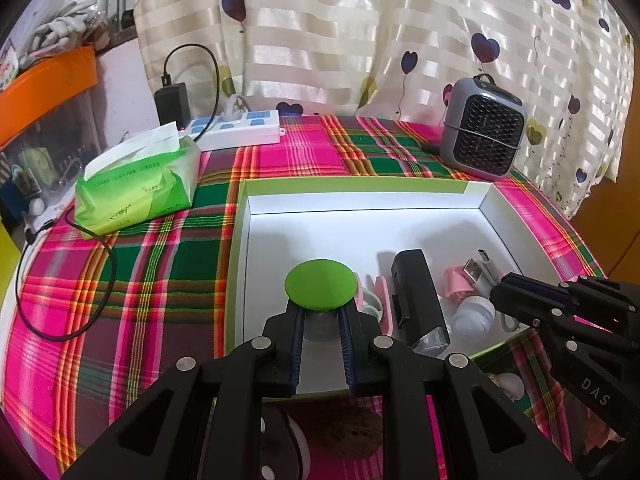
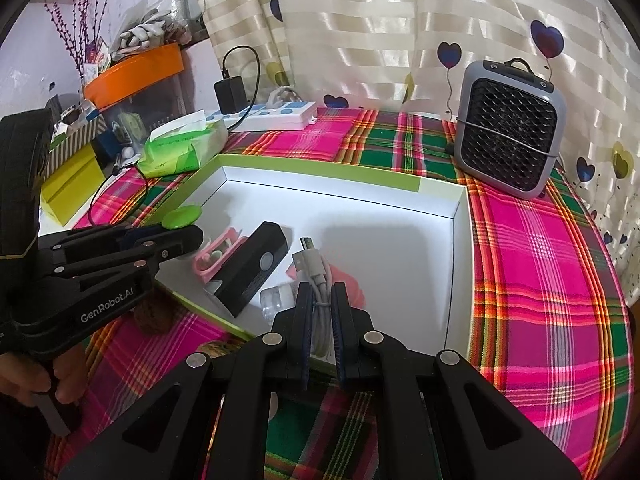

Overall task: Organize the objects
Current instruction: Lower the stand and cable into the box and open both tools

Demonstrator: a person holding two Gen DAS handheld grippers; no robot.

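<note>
A shallow white box with a green rim (image 1: pixel 360 186) (image 2: pixel 320 172) lies on the plaid cloth. My left gripper (image 1: pixel 322 316) (image 2: pixel 192 236) is shut on a small clear jar with a round green lid (image 1: pixel 321 288) (image 2: pixel 182 216), held over the box's near left corner. My right gripper (image 2: pixel 322 292) (image 1: pixel 500 296) is shut on a coiled white USB cable (image 2: pixel 318 280) (image 1: pixel 482 270) over the box's near side. In the box lie a black torch-like device (image 1: pixel 416 292) (image 2: pixel 256 268), a pink clip (image 2: pixel 216 256) (image 1: pixel 380 300) and a clear round container (image 1: pixel 474 316).
A grey mesh-fronted fan unit (image 1: pixel 482 132) (image 2: pixel 508 128) stands behind the box at the right. At back left are a green tissue pack (image 1: pixel 136 184) (image 2: pixel 180 148) and a white power strip (image 1: pixel 236 128) with a black charger (image 1: pixel 173 102). A black cable (image 1: pixel 60 320) loops across the left cloth.
</note>
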